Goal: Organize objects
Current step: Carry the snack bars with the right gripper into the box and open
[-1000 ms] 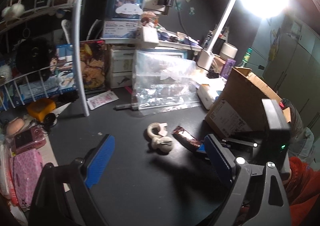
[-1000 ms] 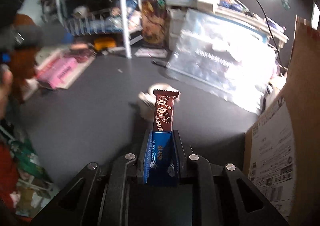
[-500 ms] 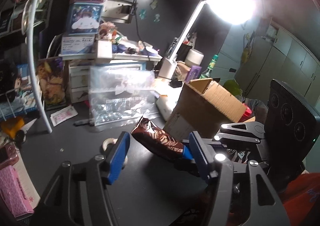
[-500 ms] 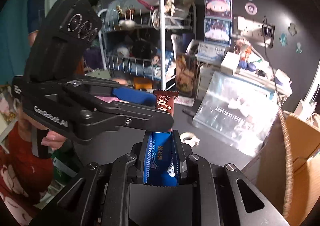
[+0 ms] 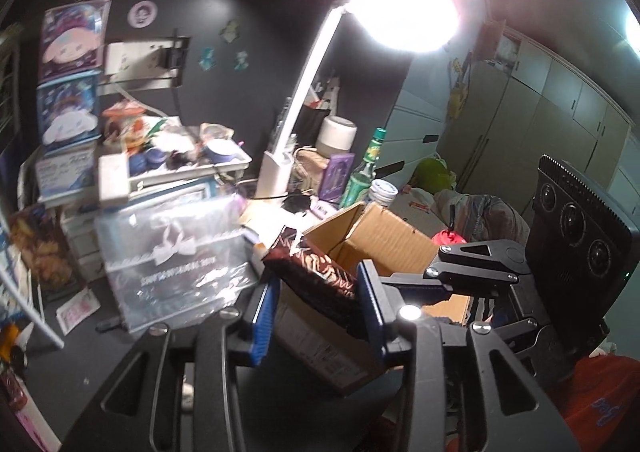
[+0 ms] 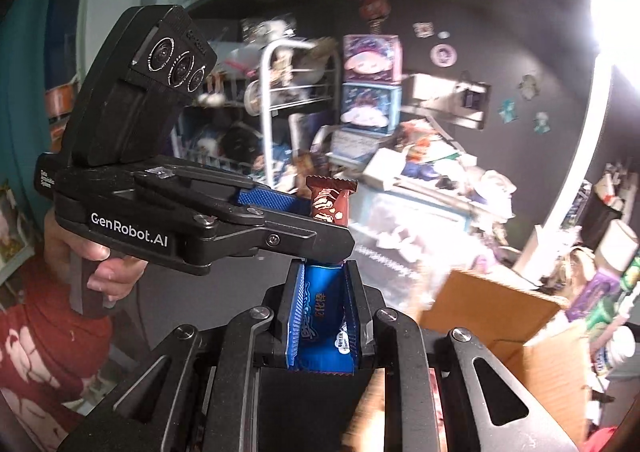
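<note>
A brown-and-blue snack bar [image 6: 328, 207] is held in the air over the desk. My right gripper [image 6: 324, 272] is shut on its blue end. My left gripper [image 5: 316, 284] has its blue pads on either side of the brown end [image 5: 316, 272], and I cannot tell whether they press it; it also shows in the right wrist view [image 6: 308, 223], crossing in front from the left. An open cardboard box [image 5: 384, 240] stands just behind and below the bar, also seen in the right wrist view [image 6: 500, 312].
A clear zip bag [image 5: 176, 252] leans against white drawers at the left. A lit desk lamp [image 5: 400, 7] stands behind the box beside a green bottle [image 5: 364, 171] and a purple box [image 5: 340, 175]. A white wire rack [image 6: 296, 91] holds toys.
Both grippers have risen off the desk with the bar. The left gripper's pads have closed in around the bar's brown end. The view has swung toward the cardboard box.
</note>
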A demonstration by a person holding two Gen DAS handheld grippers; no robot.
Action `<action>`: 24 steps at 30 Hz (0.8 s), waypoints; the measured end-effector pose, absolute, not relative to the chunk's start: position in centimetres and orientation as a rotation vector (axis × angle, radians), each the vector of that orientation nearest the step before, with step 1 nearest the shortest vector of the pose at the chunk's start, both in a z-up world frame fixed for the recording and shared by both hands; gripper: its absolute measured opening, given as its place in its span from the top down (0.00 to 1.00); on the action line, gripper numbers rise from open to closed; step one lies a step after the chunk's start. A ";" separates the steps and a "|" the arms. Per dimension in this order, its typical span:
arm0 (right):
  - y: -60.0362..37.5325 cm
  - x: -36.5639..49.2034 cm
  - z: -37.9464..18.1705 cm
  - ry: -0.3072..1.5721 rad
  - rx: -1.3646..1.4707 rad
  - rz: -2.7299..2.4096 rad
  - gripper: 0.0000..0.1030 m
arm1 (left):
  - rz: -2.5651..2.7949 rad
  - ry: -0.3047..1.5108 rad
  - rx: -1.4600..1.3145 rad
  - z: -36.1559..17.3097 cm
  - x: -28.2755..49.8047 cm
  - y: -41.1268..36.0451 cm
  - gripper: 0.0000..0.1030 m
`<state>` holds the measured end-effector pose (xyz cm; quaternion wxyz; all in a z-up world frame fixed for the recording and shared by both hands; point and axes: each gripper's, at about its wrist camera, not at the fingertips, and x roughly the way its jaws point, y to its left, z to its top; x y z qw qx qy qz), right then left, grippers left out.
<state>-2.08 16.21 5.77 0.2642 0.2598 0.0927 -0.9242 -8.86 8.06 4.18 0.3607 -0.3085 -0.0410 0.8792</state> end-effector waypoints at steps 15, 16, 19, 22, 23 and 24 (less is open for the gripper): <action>25.0 -4.4 5.3 0.121 0.914 -2.548 0.86 | 2.150 0.034 -0.921 3.0 -12.9 17.2 0.58; 25.1 -4.4 5.0 0.121 0.926 -2.546 0.85 | 2.152 0.040 -0.914 3.0 -12.8 17.2 0.42; 25.2 -4.5 4.7 0.130 0.939 -2.554 0.72 | 2.195 0.054 -0.862 3.8 -12.2 16.7 0.23; 25.4 -4.6 4.6 0.137 0.942 -2.565 0.72 | 2.221 0.056 -0.839 4.7 -11.6 15.7 0.22; 25.5 -4.6 4.6 0.133 0.944 -2.565 0.72 | 2.238 0.058 -0.833 4.9 -11.4 15.4 0.22; 25.5 -4.6 4.7 0.132 0.944 -2.568 0.72 | 2.255 0.060 -0.828 5.2 -11.3 15.0 0.21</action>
